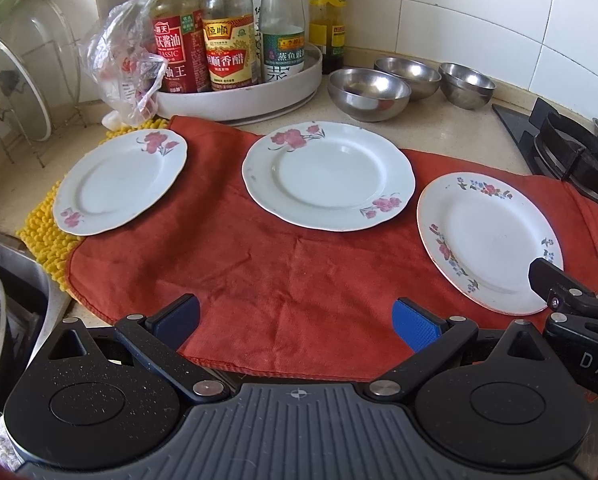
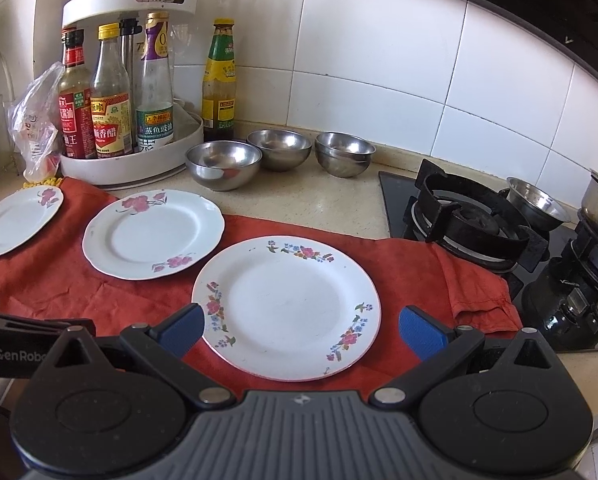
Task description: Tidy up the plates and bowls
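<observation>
Three white floral plates lie on a red cloth (image 1: 259, 280): a left plate (image 1: 119, 184), a middle plate (image 1: 327, 176) and a right plate (image 1: 487, 240). Three steel bowls (image 1: 369, 92) stand behind them by the wall. My left gripper (image 1: 295, 320) is open and empty above the cloth's front. My right gripper (image 2: 301, 330) is open and empty, with its jaws spread on either side of the right plate's (image 2: 287, 304) near edge. The middle plate (image 2: 153, 232) and the bowls (image 2: 223, 162) also show in the right wrist view.
A white turntable (image 1: 239, 96) with sauce bottles and a plastic bag (image 1: 127, 52) stand at the back left. A lid rack (image 1: 15, 80) and a sink (image 1: 15, 272) are at the left. A gas stove (image 2: 479, 224) with pots is at the right.
</observation>
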`<state>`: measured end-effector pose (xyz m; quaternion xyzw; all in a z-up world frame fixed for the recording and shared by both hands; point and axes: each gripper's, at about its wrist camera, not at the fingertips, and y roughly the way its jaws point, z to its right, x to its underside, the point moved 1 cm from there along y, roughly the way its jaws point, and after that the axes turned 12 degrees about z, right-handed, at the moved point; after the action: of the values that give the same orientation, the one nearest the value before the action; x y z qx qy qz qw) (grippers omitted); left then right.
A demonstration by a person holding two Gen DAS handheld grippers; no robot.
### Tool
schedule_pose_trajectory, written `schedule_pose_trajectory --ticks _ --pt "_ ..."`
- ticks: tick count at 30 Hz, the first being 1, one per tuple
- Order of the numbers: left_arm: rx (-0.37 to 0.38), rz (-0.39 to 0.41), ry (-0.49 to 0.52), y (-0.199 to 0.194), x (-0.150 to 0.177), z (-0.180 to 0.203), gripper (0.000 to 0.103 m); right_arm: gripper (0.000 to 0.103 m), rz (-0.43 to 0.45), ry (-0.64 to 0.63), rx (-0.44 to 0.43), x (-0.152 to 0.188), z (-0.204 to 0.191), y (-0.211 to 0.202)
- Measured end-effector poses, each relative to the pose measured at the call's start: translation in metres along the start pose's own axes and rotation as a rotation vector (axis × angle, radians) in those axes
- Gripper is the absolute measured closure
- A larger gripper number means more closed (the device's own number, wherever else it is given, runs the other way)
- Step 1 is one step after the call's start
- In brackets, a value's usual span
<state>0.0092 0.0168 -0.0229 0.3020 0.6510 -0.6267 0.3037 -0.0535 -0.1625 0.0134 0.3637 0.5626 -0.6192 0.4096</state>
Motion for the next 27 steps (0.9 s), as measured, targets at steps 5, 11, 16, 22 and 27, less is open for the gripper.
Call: schedule_pose_trajectory --ticks 5,11,16,22,27 --pt "0.01 0.0 0.002 0.0018 -0.0007 0.0009 0.0 0.0 -0.001 0.003 0.007 -0.0006 0.0003 0.0001" --pt "0.013 0.0 0.011 0.0038 -0.0021 0.0022 0.0 0.0 -0.005 0.007 0.011 -0.0002 -0.0001 0.0005" --pt "0.012 -0.004 0.012 0.0048 -0.0023 0.0015 0.0 0.0 -0.011 0.011 0.012 0.0001 -0.0014 0.0016" --pt "0.006 0.0 0.018 0.0039 -0.0028 0.0023 0.0 0.0 -0.014 0.018 0.013 0.0006 -0.0011 0.0018" --pt "0.004 0.0 0.025 0.0041 -0.0025 0.0032 0.0 0.0 -0.02 0.023 0.015 0.0022 -0.0004 0.0021"
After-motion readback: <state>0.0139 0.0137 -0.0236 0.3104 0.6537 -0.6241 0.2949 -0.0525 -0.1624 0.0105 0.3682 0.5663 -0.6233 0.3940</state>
